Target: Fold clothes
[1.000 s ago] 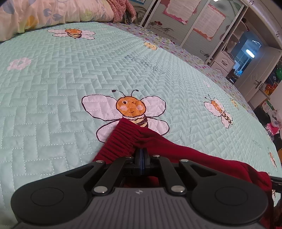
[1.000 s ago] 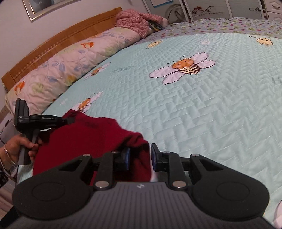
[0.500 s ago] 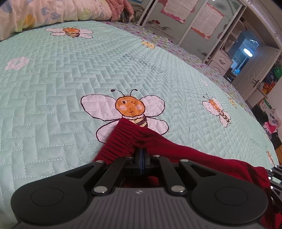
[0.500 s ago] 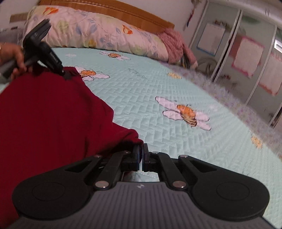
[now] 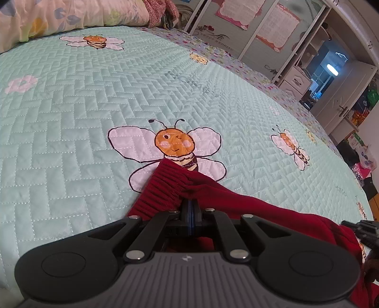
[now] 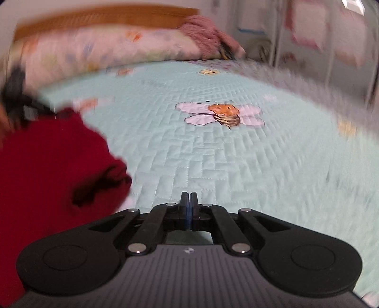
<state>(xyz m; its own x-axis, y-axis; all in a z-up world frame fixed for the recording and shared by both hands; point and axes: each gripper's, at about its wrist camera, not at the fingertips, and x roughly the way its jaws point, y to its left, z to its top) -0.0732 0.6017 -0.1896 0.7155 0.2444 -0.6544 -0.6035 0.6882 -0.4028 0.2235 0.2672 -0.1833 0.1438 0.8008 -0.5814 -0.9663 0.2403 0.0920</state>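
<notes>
Left claw sits low over the bed, its 2 fingers pressed together on the ribbed hem of the dark red sweater, pinching the knit right where the ribbing bunches. It points forward and slightly down toward the quilt, with the hem corner lying on the large bee print. From the pinch the sweater runs off to the right as a taut band, reaching the lower right edge of the left wrist view, where the black tip of the right claw shows just beside the fabric.

In the right wrist view, which is smeared by motion blur, the right claw has its fingers closed flat against each other with nothing visible between them. It is held level and low above the pale green quilt, aimed toward the headboard and the floral pillow. The sweater hangs and pools to its left, apart from the fingertips, a rumpled fold nearest them. At the far left edge the left claw appears as a dark blur at the sweater's upper corner; the hand on it is too blurred to describe. A pink knitted garment lies heaped at the pillow's end.
</notes>
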